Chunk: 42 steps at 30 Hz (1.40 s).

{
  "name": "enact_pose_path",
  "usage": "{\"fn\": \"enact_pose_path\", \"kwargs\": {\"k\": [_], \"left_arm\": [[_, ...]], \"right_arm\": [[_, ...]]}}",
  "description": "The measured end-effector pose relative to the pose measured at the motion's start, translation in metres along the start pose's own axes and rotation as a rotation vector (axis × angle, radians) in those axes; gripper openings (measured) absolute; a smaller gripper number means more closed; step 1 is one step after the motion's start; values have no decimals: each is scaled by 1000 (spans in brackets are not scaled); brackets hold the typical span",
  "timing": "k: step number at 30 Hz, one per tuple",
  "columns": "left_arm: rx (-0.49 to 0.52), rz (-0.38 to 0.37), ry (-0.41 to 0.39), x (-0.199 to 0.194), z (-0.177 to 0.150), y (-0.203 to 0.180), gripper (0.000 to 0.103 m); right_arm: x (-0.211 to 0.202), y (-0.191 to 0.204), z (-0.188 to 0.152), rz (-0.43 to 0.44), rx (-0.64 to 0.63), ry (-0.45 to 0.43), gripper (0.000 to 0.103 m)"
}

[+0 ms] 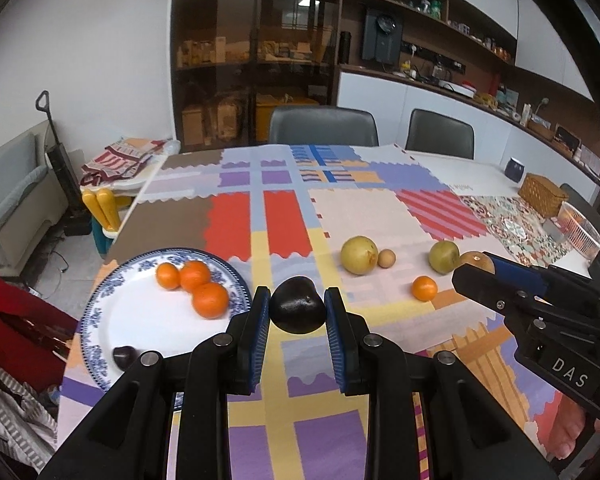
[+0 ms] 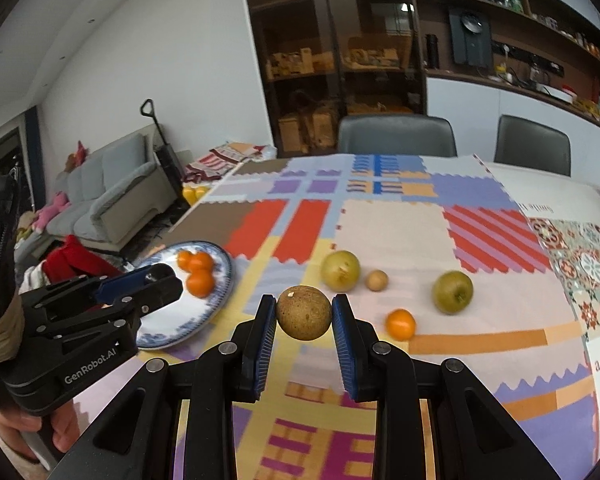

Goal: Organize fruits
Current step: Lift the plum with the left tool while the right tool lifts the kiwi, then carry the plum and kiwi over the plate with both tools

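Near the left edge of the desk (image 1: 480, 172) we see a blue-patterned plate (image 1: 100, 316) carrying three oranges (image 1: 194, 276) grouped together toward its far side, and a small dark fruit (image 1: 123, 356) at its near rim. Just right of the plate, our left hand-held gripper (image 1: 297, 312) is clamped on a dark, nearly black fruit (image 1: 298, 310), its blue pads pressing both sides and the fruit lifted clear of the patchwork cloth (image 1: 372, 216).

Moving right, toward the middle of the desk, a large yellow-green fruit (image 1: 359, 255) sits on the cloth with a small tan fruit (image 1: 386, 258) touching or just beside its right flank. A lone orange (image 1: 424, 288) lies nearer to us, apart from the others. Beyond it stands a green apple-like fruit (image 1: 443, 257).

Further right, our right hand-held gripper (image 2: 304, 318) grips a round, rough brown fruit (image 2: 304, 313) between its pads, held above the cloth. In the left wrist view only part of that brown fruit peeks out behind the right tool's fingertip.

Toward the right edge of the desk we find a woven basket (image 1: 542, 194), a dark blue pot (image 1: 515, 169) behind it, and a clear ribbed container (image 1: 580, 230) at the near right.
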<state>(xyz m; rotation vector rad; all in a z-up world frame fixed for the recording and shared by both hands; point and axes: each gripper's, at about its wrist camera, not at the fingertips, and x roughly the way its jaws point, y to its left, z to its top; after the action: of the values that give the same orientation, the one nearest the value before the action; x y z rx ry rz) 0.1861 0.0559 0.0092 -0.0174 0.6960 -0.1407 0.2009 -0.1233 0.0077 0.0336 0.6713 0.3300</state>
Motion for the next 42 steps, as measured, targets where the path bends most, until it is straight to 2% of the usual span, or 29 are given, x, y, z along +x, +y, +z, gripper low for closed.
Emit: {"fn": "enact_pose_path", "kwargs": {"k": [10,20,29,37,42], "left_arm": [[-42,28,-50,-26,2,27,27],[-58,88,-66,-35,-1,59,27],[-68,139,-52,-31,-4,96,27],[-55,176,-14,-16,-7,128,27],[-50,157,25,0,-8,145,27]], "right_arm": [[-6,34,14,56,-62,-37,30],[8,71,24,120,-111,-32,30],[28,107,32,158,-177,-12,30],[59,138,36,201,-217,43,30],[83,151,34,209,-244,86,30]]}}
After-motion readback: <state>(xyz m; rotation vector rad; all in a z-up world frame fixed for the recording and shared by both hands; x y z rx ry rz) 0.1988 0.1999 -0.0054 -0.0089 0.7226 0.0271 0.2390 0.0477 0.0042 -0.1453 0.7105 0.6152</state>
